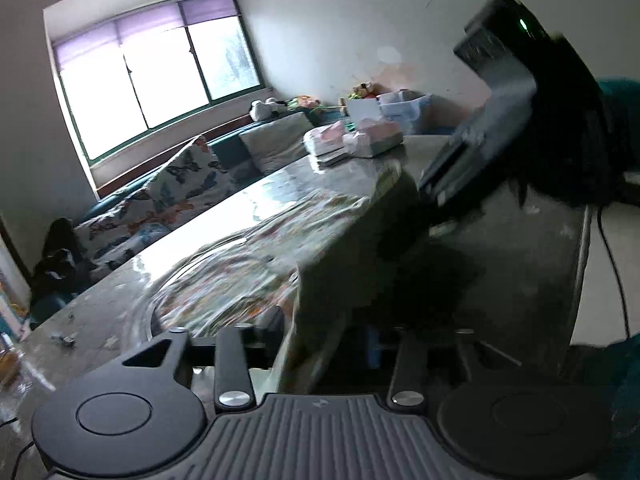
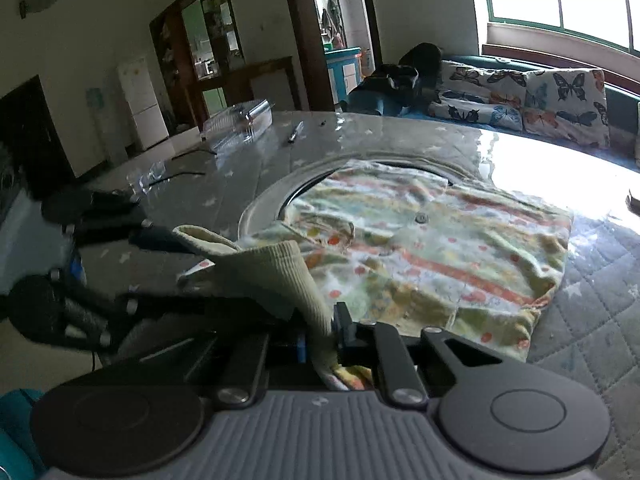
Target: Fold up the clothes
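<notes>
A small garment [image 2: 420, 248] with orange, yellow and green print lies spread on the grey starred table [image 2: 240, 168]. Its cream ribbed hem [image 2: 280, 276] is lifted off the table at the near left corner. My right gripper [image 2: 324, 340] is shut on that hem, which bunches between its pads. In the left wrist view the same garment [image 1: 248, 264] hangs as a fold between the fingers of my left gripper [image 1: 316, 344]. Those jaws stand apart and do not press the cloth. The right gripper [image 1: 440, 208] shows blurred at the upper right, and the left gripper [image 2: 160, 228] sits dark beside the hem's tip.
A round metal ring [image 2: 260, 208] is set into the table under the garment. A clear plastic box [image 2: 240, 124], a pen [image 2: 295, 133] and a black cable [image 2: 180, 176] lie at the far left. Pink packs [image 1: 352, 140] sit at the table's end. A butterfly-print sofa [image 2: 520, 92] runs under the window.
</notes>
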